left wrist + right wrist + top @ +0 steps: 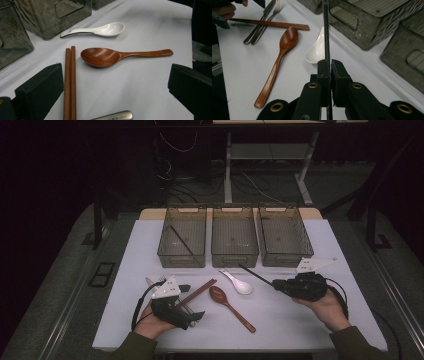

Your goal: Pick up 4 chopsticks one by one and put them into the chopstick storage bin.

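My right gripper [276, 283] is shut on a thin black chopstick [254, 274] and holds it above the table, tip toward the bins. In the right gripper view the black chopstick [326, 32] runs straight up from my closed right gripper [330, 65]. My left gripper [192, 301] stands open at the front left. In the left gripper view my left gripper [115, 75] straddles a pair of brown chopsticks [70, 82] beside its left jaw, without touching them. A wooden spoon [227, 302] and a white ceramic spoon [240, 284] lie mid-table. Another black chopstick [181, 240] lies in the left bin [181, 260].
Three clear grey bins stand in a row at the back: the left one, a middle bin [235, 259] and a right bin [287, 260]. A metal fork and knife [262, 22] lie near the left hand. A metal handle [115, 116] lies under the left gripper.
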